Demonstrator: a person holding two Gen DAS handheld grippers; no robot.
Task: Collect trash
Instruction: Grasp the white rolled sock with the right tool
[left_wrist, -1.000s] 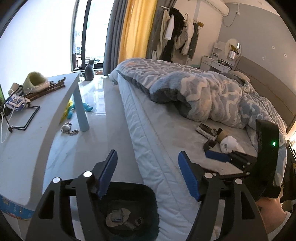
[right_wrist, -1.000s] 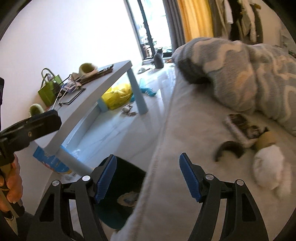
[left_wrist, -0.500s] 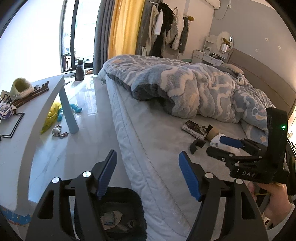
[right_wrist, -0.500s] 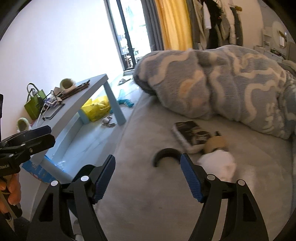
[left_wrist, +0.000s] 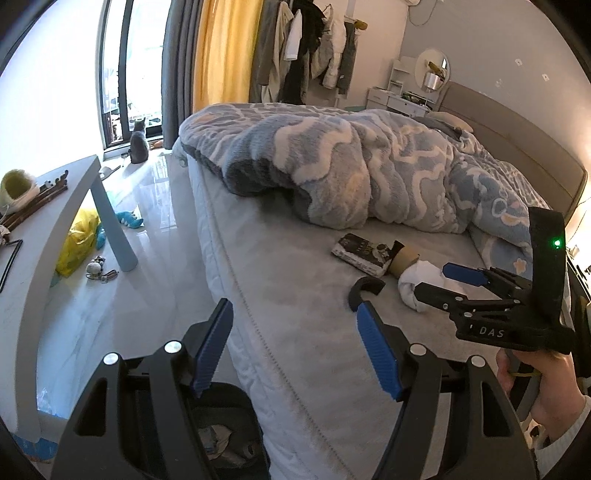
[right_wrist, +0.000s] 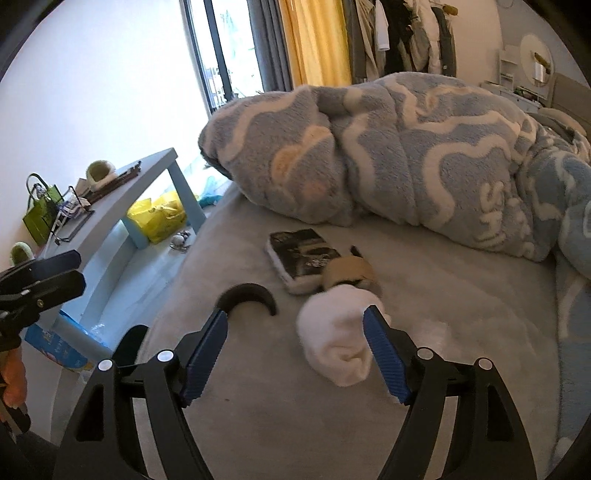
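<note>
On the grey bed (right_wrist: 461, 295) lie a white crumpled tissue wad (right_wrist: 338, 341), a cardboard roll (right_wrist: 351, 271), a dark packet (right_wrist: 303, 256) and a black curved piece (right_wrist: 245, 295). My right gripper (right_wrist: 295, 354) is open, just short of the tissue wad, which sits by its right finger. My left gripper (left_wrist: 295, 345) is open and empty at the bed's edge, above a black bin (left_wrist: 225, 439) holding scraps. In the left wrist view the right gripper (left_wrist: 443, 280) reaches the tissue (left_wrist: 417, 282).
A rumpled blue blanket (right_wrist: 406, 147) covers the far bed. A light blue table (right_wrist: 122, 206) with clutter stands left, a yellow bag (right_wrist: 159, 218) under it. A grey cat (left_wrist: 139, 142) sits by the window. Toys lie on the floor.
Both grippers have moved over the bed towards the items. The right gripper has closed in on the tissue wad. The bin has slid lower in the left wrist view.
</note>
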